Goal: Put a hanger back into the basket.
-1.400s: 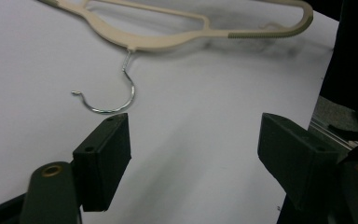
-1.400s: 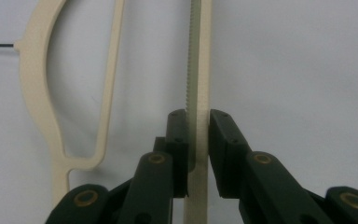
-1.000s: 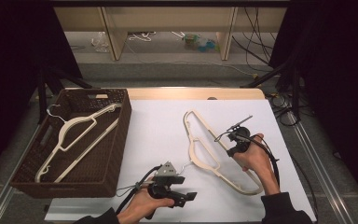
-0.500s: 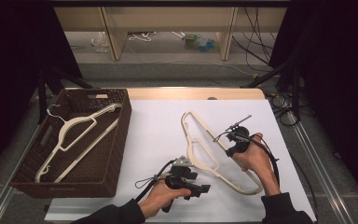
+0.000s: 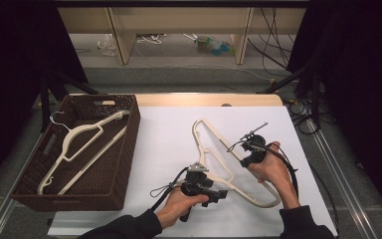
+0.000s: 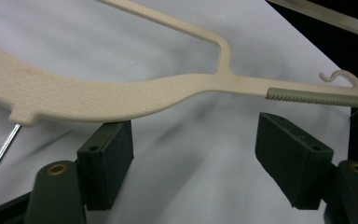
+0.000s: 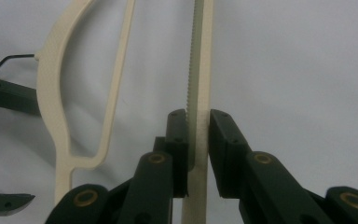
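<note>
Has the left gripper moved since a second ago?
Yes. The left gripper has moved rightward, away from the brown basket, up to the cream hanger on the white table.

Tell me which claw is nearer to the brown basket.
Left. The left claw is near the table's front edge, a short way to the right of the basket. The right claw is farther right, shut on the hanger lying on the white table.
</note>
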Motion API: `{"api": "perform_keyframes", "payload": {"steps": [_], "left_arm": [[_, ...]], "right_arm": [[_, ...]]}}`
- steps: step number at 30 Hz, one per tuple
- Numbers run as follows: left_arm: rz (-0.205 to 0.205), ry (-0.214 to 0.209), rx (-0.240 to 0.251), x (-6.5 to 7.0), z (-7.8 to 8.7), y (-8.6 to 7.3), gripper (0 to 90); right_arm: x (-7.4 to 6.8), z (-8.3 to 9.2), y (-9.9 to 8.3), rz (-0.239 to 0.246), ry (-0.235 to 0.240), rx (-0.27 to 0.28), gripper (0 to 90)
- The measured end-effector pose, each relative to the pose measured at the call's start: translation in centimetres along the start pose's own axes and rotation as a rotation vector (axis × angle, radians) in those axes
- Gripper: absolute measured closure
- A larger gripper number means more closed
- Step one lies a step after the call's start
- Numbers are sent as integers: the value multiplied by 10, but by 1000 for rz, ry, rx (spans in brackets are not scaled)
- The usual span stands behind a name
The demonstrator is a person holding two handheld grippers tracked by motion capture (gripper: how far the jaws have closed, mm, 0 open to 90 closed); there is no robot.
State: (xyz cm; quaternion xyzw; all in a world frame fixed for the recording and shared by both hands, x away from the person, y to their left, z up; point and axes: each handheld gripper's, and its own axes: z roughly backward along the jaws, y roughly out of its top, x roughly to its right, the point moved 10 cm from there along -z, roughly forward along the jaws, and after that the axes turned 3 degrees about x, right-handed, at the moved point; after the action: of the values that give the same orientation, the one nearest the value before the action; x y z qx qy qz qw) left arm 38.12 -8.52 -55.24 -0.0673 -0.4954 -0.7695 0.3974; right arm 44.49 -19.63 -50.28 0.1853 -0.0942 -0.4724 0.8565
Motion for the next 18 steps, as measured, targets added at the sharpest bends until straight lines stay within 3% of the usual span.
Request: {"api": "perform_keyframes", "payload": {"steps": [4,6,11,13,16,18], "left_arm": [[41,-27,2,2,0,1,270],[55,-20,8,-1,0,3,269],[51,-27,30,-3,2,7,271],[67,-49,41,-1,3,9,270],[82,-68,68,-1,4,14,278],[115,-88,75,2,4,15,281]], "right_arm": [[0,-1,0,2,11,19,788],[1,-2,0,12,15,23,787],[2,-3,-3,-12,38,23,785],[4,-4,-5,6,43,21,784],[2,-5,-6,-7,72,25,782],[1,-6,-6,3,81,28,782]]}}
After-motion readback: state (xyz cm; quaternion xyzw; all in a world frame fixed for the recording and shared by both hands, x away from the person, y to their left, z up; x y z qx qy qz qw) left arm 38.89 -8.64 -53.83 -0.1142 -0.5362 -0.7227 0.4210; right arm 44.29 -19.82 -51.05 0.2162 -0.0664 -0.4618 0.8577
